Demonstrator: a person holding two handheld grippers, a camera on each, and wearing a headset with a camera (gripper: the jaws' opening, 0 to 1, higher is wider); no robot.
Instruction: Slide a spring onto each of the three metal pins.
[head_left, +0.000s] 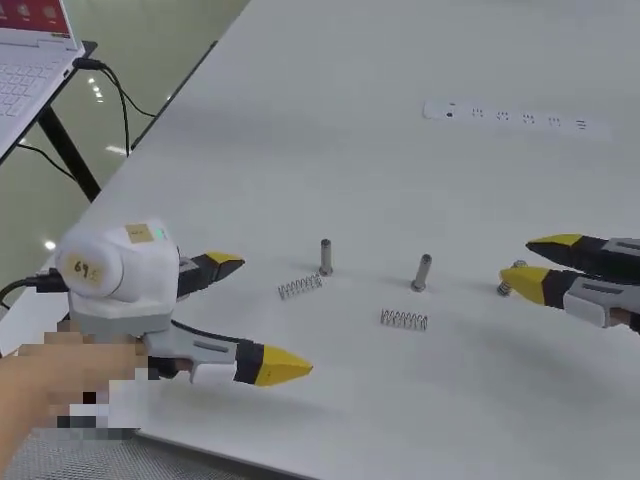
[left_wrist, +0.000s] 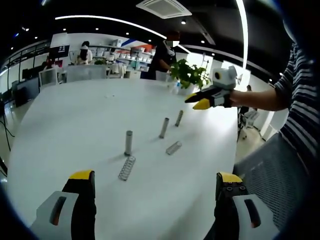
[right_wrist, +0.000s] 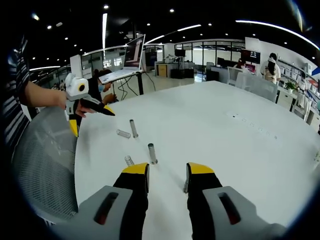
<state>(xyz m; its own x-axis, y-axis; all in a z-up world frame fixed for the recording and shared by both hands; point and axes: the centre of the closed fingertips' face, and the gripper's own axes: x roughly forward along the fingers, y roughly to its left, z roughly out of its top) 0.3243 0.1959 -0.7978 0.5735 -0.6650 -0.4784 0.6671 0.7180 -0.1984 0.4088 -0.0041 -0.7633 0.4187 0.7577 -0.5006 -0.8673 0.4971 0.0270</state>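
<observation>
My left tool hangs wide open and empty above the bench, by its near edge. My right tool is partly open, holding nothing, with its tips at the right pin. The left pin and middle pin stand upright, with one spring and another spring lying loose just beside them.

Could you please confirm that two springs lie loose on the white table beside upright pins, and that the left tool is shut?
Not quite: the left tool is open, its jaws wide apart in the left gripper view. The rest holds: one spring and a second spring lie loose on the white table beside upright pins.
</observation>
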